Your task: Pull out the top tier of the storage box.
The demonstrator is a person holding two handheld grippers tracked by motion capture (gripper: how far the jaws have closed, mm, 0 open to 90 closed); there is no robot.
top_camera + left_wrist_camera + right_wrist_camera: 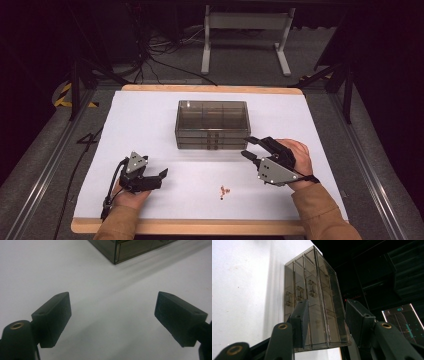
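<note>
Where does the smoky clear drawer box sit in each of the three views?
High view: the drawer box stands at the middle of the white table top, just left of the right gripper.
Left gripper view: its lower corner is at the top edge, right of centre.
Right gripper view: it fills the centre, turned on end, between the jaws.
Shared landmark: the white table top.
</note>
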